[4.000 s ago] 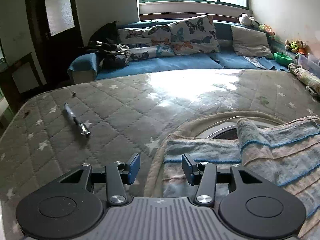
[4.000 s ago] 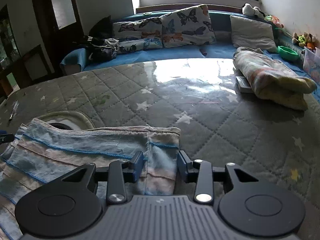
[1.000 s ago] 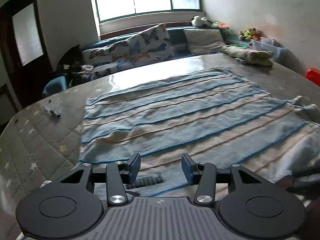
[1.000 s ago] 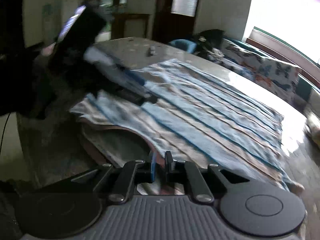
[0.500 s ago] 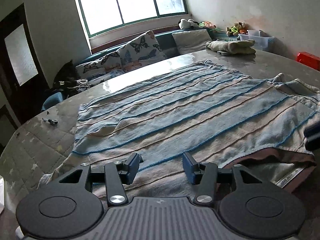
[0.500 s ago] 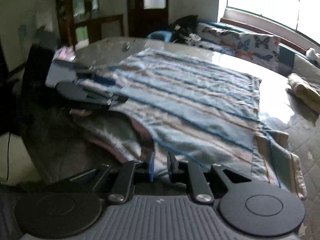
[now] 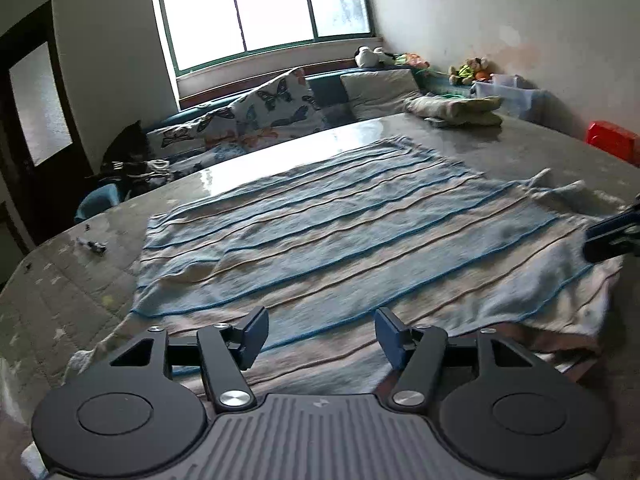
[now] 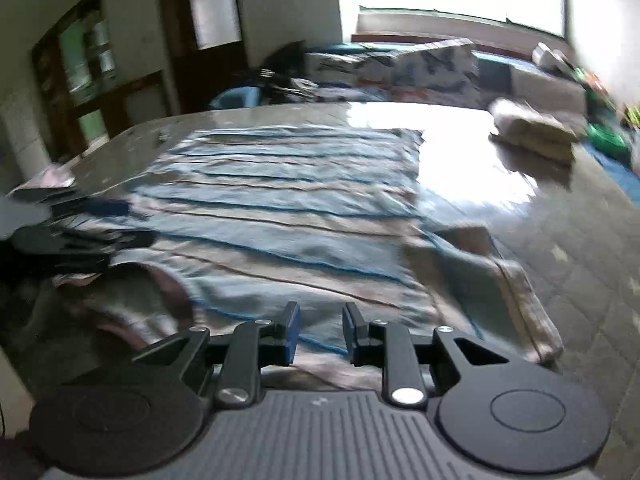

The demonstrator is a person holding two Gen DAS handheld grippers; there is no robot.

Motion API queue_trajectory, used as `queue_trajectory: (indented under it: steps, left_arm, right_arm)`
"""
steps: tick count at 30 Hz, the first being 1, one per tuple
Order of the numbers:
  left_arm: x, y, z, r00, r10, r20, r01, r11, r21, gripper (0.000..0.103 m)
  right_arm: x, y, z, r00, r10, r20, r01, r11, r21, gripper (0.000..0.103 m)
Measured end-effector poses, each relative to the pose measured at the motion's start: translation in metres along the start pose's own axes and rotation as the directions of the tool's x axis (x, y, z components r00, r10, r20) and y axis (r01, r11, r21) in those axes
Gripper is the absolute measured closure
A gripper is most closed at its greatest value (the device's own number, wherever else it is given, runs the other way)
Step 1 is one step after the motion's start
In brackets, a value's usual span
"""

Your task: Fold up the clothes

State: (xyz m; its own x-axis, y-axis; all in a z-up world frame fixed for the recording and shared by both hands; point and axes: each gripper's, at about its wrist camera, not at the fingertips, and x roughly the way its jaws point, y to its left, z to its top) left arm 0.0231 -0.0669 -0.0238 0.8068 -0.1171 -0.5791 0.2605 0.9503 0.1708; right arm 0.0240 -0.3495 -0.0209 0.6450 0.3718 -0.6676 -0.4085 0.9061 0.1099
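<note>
A blue and beige striped cloth [image 7: 340, 232] lies spread flat on the grey quilted bed [image 7: 520, 160]. My left gripper [image 7: 320, 336] hovers over the cloth's near edge, its jaws opening, with nothing pinched between them. At the right edge of this view my right gripper [image 7: 612, 232] reaches over the cloth's near right corner. In the right wrist view, the same cloth [image 8: 288, 216] stretches away, its right corner [image 8: 480, 264] turned over. My right gripper [image 8: 322, 332] is over the near hem, its jaws opening and the pads off the fabric. The left gripper [image 8: 80, 232] shows blurred at the left.
A folded blanket [image 7: 456, 110] sits at the bed's far right, with butterfly pillows [image 7: 276, 108] on the blue bench behind. A small pen-like tool [image 7: 94, 246] lies left of the cloth. A red box [image 7: 612, 142] and a plastic bin [image 7: 512, 94] stand by the right wall.
The right gripper's jaws went from shut to parted, and its view swung right with a roll. The left gripper's jaws widened and it shifted along the cloth's near edge.
</note>
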Motion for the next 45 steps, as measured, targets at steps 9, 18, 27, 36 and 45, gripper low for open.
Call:
queue_trajectory:
  steps: [9, 18, 27, 36, 45]
  left_arm:
    - [-0.001, -0.038, 0.017, 0.995, -0.094, 0.034, 0.093, 0.995, 0.032, 0.034]
    - [0.007, -0.077, 0.021, 0.984, -0.174, 0.023, 0.172, 0.982, 0.081, 0.034]
    - [0.009, -0.091, 0.015, 0.981, -0.196, 0.002, 0.195, 0.976, 0.097, 0.031]
    - [0.008, -0.085, 0.013, 0.982, -0.186, 0.006, 0.185, 0.980, 0.078, 0.030]
    - [0.001, -0.063, 0.011, 0.990, -0.142, 0.022, 0.142, 0.990, 0.022, 0.027]
  right_arm:
    - [-0.017, -0.039, -0.008, 0.980, -0.189, 0.061, 0.183, 0.979, 0.089, 0.071]
    - [-0.024, -0.087, -0.031, 0.928, -0.371, 0.031, 0.349, 0.897, 0.270, 0.069]
    - [-0.023, -0.085, -0.029, 0.933, -0.353, 0.066, 0.319, 0.899, 0.301, 0.093]
    - [-0.054, -0.047, 0.004, 0.948, -0.239, 0.212, 0.201, 0.961, 0.190, 0.094]
    - [-0.040, 0.016, 0.024, 0.972, -0.036, 0.231, 0.031, 0.999, 0.023, 0.094]
